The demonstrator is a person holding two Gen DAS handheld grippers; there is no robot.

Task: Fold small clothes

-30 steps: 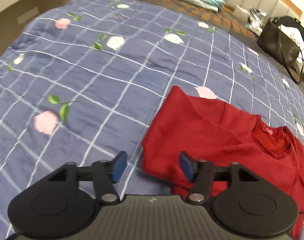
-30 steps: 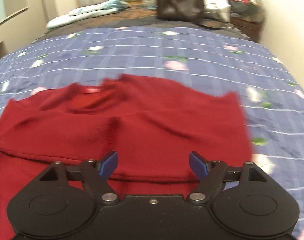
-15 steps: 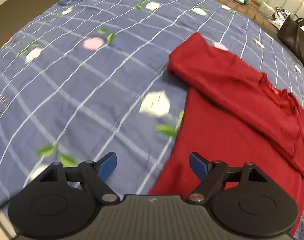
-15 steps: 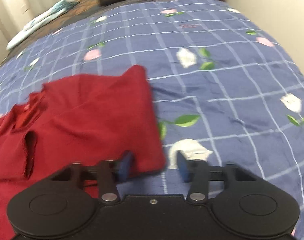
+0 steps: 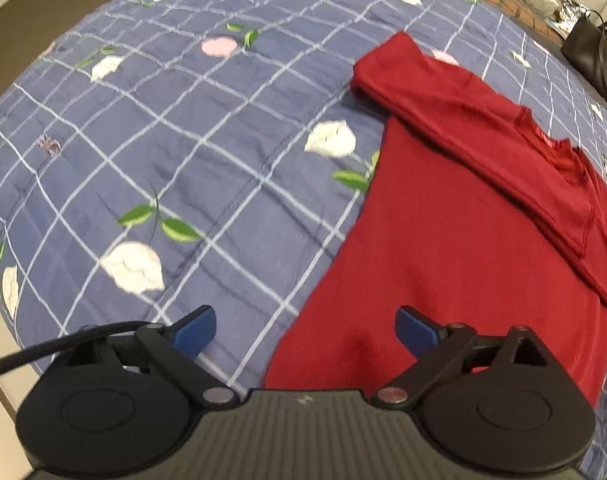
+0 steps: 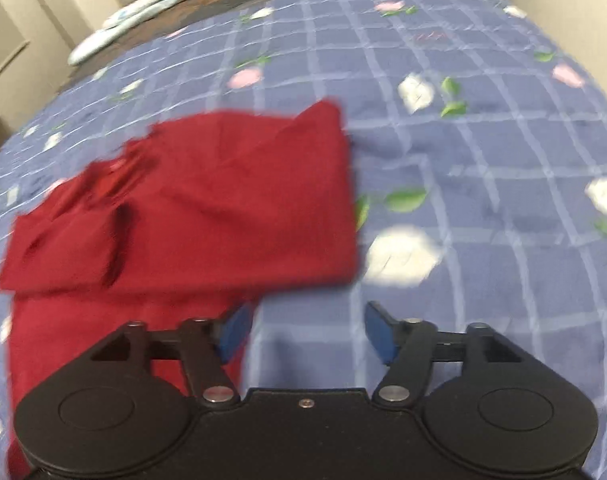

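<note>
A blue checked floral quilt (image 5: 191, 128) covers the bed beneath me; a black bag (image 5: 591, 52) sits at 1 o'clock, pillows (image 6: 143, 8) at 11. The red shirt (image 5: 455, 240), sleeves folded across, lies ahead. My left gripper (image 5: 305, 330) and right gripper (image 6: 305, 330) both gape empty.

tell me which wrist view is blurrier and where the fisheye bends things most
Right wrist view is blurrier: the red shirt and quilt flowers smear with motion. Left wrist view is sharper, the shirt seams readable. Both bend the quilt grid most toward the edges, with dark corners.
</note>
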